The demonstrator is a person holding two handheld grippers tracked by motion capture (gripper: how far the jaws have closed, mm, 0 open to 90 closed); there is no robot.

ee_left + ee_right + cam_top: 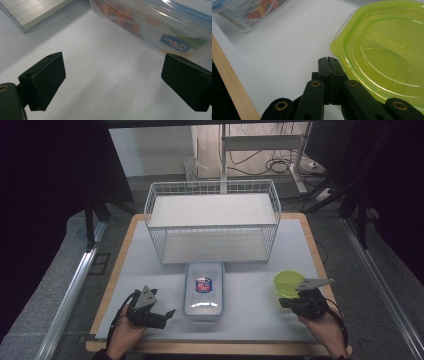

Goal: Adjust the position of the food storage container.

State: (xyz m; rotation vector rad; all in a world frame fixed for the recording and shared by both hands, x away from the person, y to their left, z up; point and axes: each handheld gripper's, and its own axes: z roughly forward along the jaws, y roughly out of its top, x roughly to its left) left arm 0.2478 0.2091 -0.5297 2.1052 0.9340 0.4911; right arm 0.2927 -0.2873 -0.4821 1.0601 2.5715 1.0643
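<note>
A: Any writing you can read?

B: One label. The clear lidded container (203,290) carries a blue badge reading "LOCK & LOCK", plain in the left gripper view (174,43). There's a second sticker on its lid in the high view, too small to read.

A: Count the things on the desk (150,270).

B: One clear container, near the front edge at the middle. One green bowl (288,283), toward the front right corner. One white wire rack (212,220) with two shelves, along the back edge.

A: And the tongs?

B: Two. The left gripper (161,315) has its jaws spread wide over bare desk, just beside the container's left side, touching nothing. The right gripper (328,62) has its jaws pressed together with nothing between them, right against the bowl's near rim.
</note>
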